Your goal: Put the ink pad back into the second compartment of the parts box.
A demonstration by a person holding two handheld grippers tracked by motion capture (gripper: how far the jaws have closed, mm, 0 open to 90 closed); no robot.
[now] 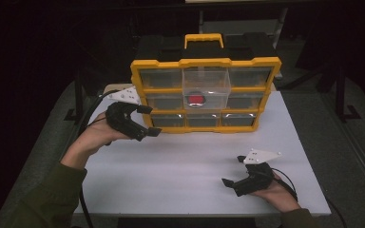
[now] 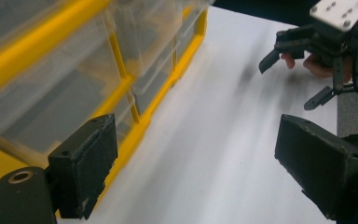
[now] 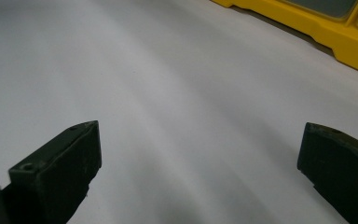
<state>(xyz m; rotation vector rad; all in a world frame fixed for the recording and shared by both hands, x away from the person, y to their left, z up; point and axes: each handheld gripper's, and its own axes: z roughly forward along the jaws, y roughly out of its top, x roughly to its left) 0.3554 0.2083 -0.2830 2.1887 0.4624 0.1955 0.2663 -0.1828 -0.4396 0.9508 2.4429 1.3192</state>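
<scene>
- The left gripper (image 1: 148,121) is raised by a bent wrist at the left end of the yellow plastic organiser with clear drawers (image 1: 204,95), just beside its lower drawers; its jaws stand apart with nothing between them.
- The right gripper (image 1: 233,171) rests low on the near right of the white table (image 1: 185,161), well apart from the organiser, pointing left, jaws wide and empty.
- One clear middle drawer (image 1: 206,90) juts out, a red object (image 1: 196,99) inside.

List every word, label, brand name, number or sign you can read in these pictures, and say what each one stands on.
None can be read: the yellow drawer organizer, its clear drawers, the red thing in the middle drawer, the white table, the left gripper and the right gripper show no legible writing.
</scene>
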